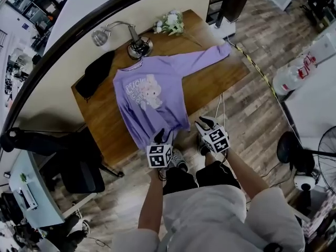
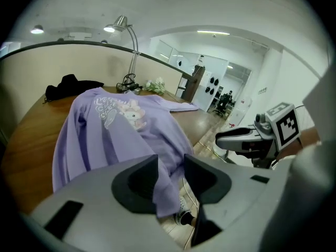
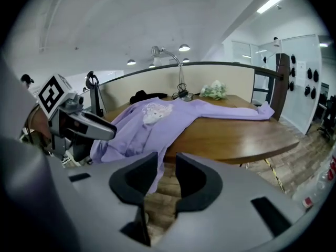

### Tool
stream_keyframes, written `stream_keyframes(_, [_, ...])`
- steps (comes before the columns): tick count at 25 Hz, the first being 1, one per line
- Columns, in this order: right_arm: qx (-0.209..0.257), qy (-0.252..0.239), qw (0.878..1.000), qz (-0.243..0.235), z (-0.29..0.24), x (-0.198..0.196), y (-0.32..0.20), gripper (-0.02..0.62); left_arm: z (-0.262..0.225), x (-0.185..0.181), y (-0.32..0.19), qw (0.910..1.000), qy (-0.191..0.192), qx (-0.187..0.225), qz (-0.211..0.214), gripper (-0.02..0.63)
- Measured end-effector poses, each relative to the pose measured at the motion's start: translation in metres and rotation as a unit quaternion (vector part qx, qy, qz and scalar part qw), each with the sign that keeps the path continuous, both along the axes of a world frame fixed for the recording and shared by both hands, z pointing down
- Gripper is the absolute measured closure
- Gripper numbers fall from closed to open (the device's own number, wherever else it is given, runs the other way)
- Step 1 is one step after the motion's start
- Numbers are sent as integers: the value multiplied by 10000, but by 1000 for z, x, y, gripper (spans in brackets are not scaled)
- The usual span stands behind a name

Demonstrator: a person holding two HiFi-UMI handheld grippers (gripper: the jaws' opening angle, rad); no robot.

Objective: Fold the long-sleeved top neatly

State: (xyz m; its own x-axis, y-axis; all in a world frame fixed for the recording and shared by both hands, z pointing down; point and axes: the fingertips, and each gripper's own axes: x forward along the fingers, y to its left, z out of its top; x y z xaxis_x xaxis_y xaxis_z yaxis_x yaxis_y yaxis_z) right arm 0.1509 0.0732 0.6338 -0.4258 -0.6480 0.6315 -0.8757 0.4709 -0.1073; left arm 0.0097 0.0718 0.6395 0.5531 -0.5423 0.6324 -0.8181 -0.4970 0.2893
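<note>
The purple long-sleeved top (image 1: 152, 93) lies print-up on the wooden table (image 1: 215, 80). One sleeve is stretched toward the far right corner, and the hem hangs over the near edge. My left gripper (image 1: 159, 136) is at that edge. In the left gripper view its jaws (image 2: 170, 180) are shut on the hanging hem of the top (image 2: 121, 130). My right gripper (image 1: 203, 123) hovers just right of the hem corner, off the table. In the right gripper view its jaws (image 3: 167, 180) stand apart with floor showing between them. A strip of the top (image 3: 157, 119) hangs beside the left pad.
A desk lamp (image 1: 137, 43), a black garment (image 1: 94, 72) and a bunch of flowers (image 1: 170, 22) sit along the table's far side by the partition. A dark office chair (image 1: 79, 167) stands at the left and a fan (image 1: 320, 156) at the right.
</note>
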Motion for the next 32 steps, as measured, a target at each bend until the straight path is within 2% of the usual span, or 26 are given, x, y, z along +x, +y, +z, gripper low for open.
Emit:
stream_keyframes(3, [-188,-13,9998,-39,20,-13,19,479,16,-18,24,9999,-27,-118,73,443])
stream_keyframes(7, [-541,-15,9981,-287,53,-33,30,453,40,-51,45,9991,-111,-368,-195,443])
stream_keyframes(9, [-759,-27,9964,-374,72,-40,29,413,49,-64,55,9981,-149,-485,-348,443])
stream_keyframes(12, [-979,-114,9947,-305,92,-46,15,308,56,-75,63,9969,-190,-557,-524,443])
stream_keyframes(13, [-1022,-126,9943,-272,96,-48,10,296,58,-77,65,9964,-198,-578,-588,443])
stream_keyframes(14, [-1044,-83,9942,-242,99,-48,7,327,60,-78,68,9958,-201,-608,-654,443])
stream_keyframes(16, [-1005,93,9948,-159,101,-44,3,516,63,-79,72,9946,-200,-653,-780,443])
stream_keyframes(17, [-976,105,9951,-112,99,-41,2,554,65,-80,72,9942,-210,-653,-833,443])
stream_keyframes(23, [-856,-180,9962,-41,77,-5,17,555,63,-87,68,9912,-255,-561,-1175,443])
stream_keyframes(28, [-859,-34,9963,41,73,40,18,555,63,-94,65,9871,-284,-532,-1483,443])
stream_keyframes(32, [-918,150,9955,155,78,60,8,554,60,-119,64,9807,-385,-491,-1850,443])
